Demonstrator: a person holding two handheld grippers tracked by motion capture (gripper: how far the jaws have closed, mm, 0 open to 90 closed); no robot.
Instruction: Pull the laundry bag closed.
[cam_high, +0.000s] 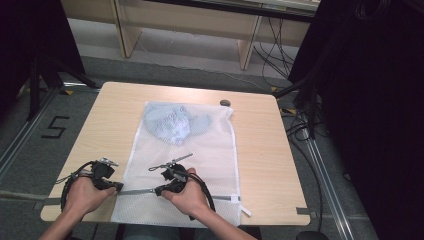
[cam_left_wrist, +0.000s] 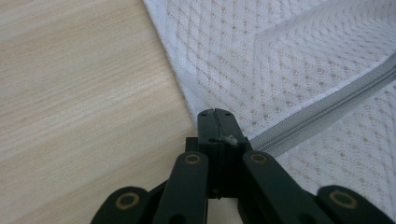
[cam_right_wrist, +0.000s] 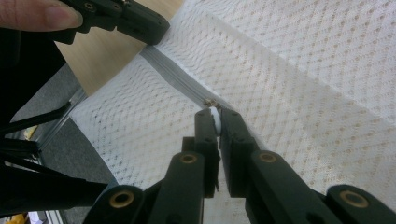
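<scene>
A white mesh laundry bag (cam_high: 200, 150) lies flat on the wooden table (cam_high: 260, 145), with a light blue garment (cam_high: 172, 122) inside its far end. A grey zipper (cam_high: 137, 191) runs across the bag's near end. My left gripper (cam_high: 118, 187) is shut on the bag's left edge, right where the zipper (cam_left_wrist: 322, 114) ends; its tips (cam_left_wrist: 215, 114) pinch the fabric. My right gripper (cam_high: 158, 190) sits a short way along the zipper, shut on the small white zipper pull (cam_right_wrist: 214, 116). In the right gripper view the left gripper (cam_right_wrist: 135, 23) shows at the upper left, on the zipper (cam_right_wrist: 177, 79).
A small dark round object (cam_high: 225, 103) lies near the table's far edge. A white tab (cam_high: 245, 210) sticks out at the bag's near right corner. Both hands are close to the table's front edge. Cables (cam_high: 300, 125) and black curtains flank the right side.
</scene>
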